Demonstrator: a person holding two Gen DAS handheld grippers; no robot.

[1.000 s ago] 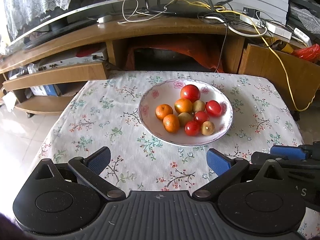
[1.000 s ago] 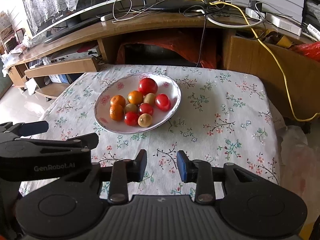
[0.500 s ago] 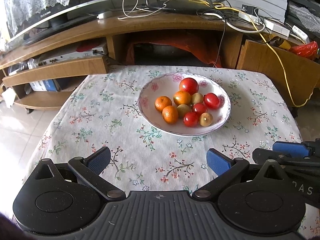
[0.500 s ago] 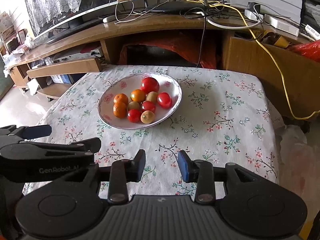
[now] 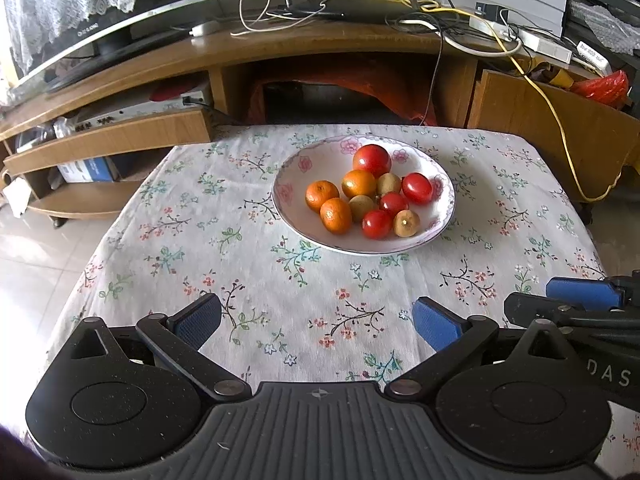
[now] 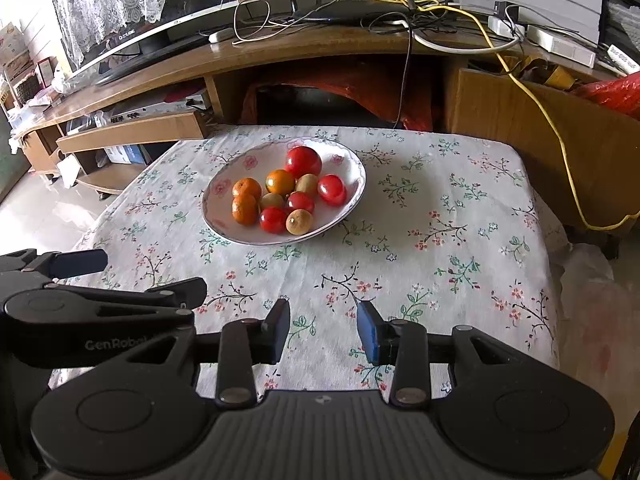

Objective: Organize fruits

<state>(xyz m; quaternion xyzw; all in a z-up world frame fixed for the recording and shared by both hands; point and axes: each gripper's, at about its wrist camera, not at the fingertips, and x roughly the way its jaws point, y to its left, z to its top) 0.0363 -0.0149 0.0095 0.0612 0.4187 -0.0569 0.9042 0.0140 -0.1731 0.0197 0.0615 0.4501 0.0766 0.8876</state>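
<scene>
The table (image 5: 256,240) is viewed from its near edge by both wrist cameras, angled downward. The fruit bowl (image 5: 296,220) (image 6: 224,224) is shared, mid-distance.

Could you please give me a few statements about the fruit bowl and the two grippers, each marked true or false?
1. All the fruit sits in the bowl. True.
2. The left gripper holds an orange. False: it is open and empty.
3. The right gripper is open over the tablecloth. True.
4. The largest red fruit lies at the bowl's near edge. False: it is at the far side.
</scene>
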